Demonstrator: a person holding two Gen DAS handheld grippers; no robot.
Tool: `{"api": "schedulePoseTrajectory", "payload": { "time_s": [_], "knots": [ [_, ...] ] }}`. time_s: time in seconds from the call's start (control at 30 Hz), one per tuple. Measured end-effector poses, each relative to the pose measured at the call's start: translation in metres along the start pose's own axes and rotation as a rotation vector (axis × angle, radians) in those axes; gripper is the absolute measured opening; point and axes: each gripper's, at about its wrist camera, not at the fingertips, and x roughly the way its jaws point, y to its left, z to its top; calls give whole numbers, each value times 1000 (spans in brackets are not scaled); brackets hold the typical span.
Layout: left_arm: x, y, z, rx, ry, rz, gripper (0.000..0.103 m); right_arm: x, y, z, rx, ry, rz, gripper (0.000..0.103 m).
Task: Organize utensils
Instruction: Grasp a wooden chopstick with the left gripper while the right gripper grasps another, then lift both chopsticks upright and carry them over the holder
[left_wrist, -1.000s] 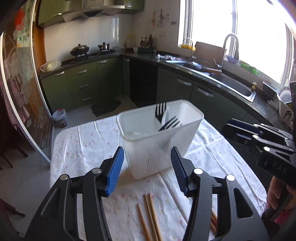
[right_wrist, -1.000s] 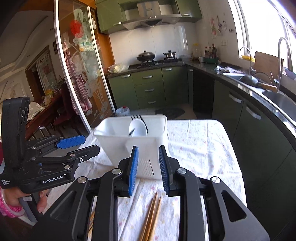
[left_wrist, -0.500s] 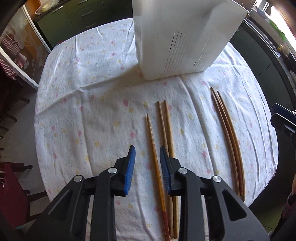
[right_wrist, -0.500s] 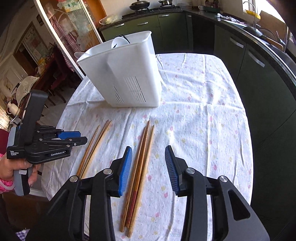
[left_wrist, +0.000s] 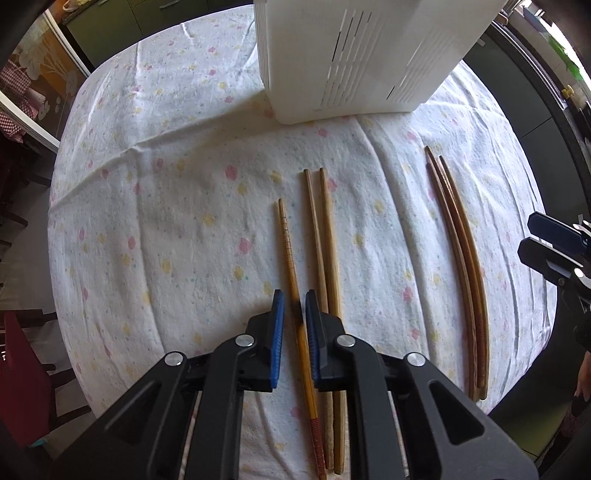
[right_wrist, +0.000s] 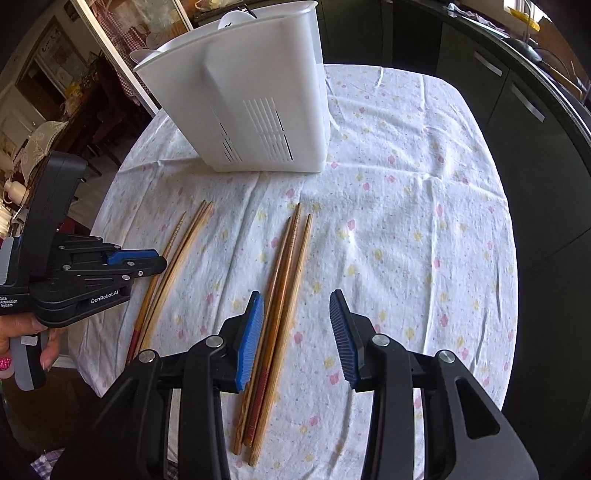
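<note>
The left tool has just been closing astride one chopstick near the table's near edge, its length running toward the white utensil holder; right tool gapes, straddling three chopsticks.

Left gripper jaws just narrowed, right gripper jaws apart

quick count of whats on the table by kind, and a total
chopsticks: 6, in two groups of 3
white utensil holder: 1
Total: 7, all on the flowered tablecloth. The left tool has just been closing around one chopstick; what stands inside the holder is not counted.
</note>
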Motion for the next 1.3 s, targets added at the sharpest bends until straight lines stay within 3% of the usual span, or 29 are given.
{"api": "schedulePoseTrajectory", "payload": {
  "time_s": [0.23, 0.43, 0.63, 0.9, 1.13, 1.3],
  "knots": [
    [7, 1, 0, 19, 12, 18, 8, 20, -3, 8, 1, 74, -28, 37],
    [11, 9, 0, 22, 8, 19, 8, 40, 0, 16, 0, 123, -17, 20],
    [7, 6, -3, 43, -4, 28, 8, 56, 11, 27, -7, 156, -14, 16],
    [6, 8, -4, 53, -12, 20, 8, 64, 22, 30, -49, 183, -78, 7],
    [7, 7, -5, 62, -21, 21, 8, 77, 46, 33, -85, 196, -99, 7],
    [7, 7, -5, 65, -21, 18, 8, 77, 42, 34, -70, 232, -108, 7]
  ]
}}
